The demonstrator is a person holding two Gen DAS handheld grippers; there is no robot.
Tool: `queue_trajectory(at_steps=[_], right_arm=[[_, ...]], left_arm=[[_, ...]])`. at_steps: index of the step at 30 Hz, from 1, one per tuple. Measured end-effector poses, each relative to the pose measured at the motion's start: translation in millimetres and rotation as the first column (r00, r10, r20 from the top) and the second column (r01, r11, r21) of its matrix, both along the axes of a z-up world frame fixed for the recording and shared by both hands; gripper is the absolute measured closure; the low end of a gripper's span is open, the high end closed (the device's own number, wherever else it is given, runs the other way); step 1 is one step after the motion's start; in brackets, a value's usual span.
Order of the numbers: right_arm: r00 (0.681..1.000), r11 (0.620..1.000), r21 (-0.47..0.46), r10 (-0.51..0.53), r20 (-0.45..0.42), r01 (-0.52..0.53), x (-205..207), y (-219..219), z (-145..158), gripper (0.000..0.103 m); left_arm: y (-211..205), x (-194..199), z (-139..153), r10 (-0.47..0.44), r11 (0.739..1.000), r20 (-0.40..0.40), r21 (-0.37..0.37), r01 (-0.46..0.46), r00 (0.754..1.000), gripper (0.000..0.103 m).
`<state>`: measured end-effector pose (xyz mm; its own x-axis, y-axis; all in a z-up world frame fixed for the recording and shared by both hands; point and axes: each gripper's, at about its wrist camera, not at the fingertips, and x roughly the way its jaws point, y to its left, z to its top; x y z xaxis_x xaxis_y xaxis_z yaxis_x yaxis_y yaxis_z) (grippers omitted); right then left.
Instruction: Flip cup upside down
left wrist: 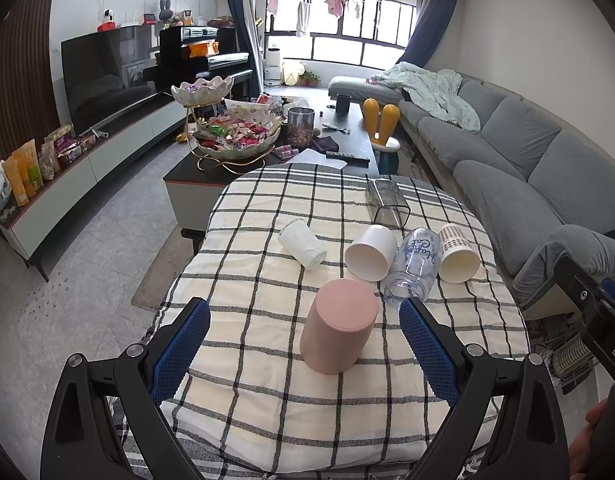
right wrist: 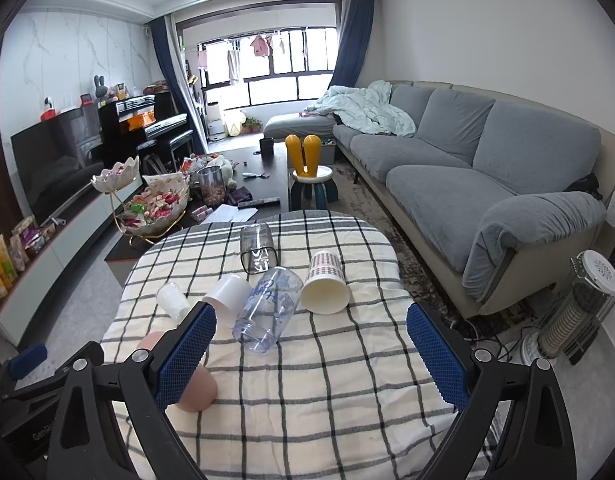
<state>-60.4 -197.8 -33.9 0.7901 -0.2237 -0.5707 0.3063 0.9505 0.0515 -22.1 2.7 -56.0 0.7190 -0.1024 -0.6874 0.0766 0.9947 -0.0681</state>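
Observation:
A pink cup (left wrist: 338, 326) stands upside down on the checked cloth (left wrist: 267, 420), between the tips of my open left gripper (left wrist: 305, 320), touching neither finger. In the right wrist view the pink cup (right wrist: 197, 390) is mostly hidden behind my left finger. My right gripper (right wrist: 311, 324) is open and empty above the cloth (right wrist: 327, 400). Further back lie a white cup (left wrist: 371, 253), a clear bottle (left wrist: 413, 268), a patterned paper cup (left wrist: 457, 254), a translucent cup (left wrist: 301, 243) and a clear glass (left wrist: 385, 203), all on their sides.
A grey sofa (right wrist: 487, 168) runs along the right. A dark coffee table (left wrist: 267, 148) with a snack stand, jar and mug lies beyond the cloth. A heater (right wrist: 579, 308) stands on the floor at right. The other gripper shows at the right edge (left wrist: 595, 320).

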Motion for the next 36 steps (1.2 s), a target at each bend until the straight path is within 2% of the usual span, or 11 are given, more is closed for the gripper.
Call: queue_trajectory(at_steps=[12,36], right_arm=[[1.000,1.000,0.001,0.002,0.000,-0.002,0.4,0.9,0.1,0.006],[1.000,1.000,0.001,0.001,0.000,-0.001,0.7,0.6,0.0,0.006]], left_arm=[[-1.6,-2.0,1.8,-0.001,1.000,0.015,0.018,0.001,1.000,0.006],[0.8,0.4,-3.2,0.009,1.000,-0.004,0.012,-0.009,1.000,0.006]])
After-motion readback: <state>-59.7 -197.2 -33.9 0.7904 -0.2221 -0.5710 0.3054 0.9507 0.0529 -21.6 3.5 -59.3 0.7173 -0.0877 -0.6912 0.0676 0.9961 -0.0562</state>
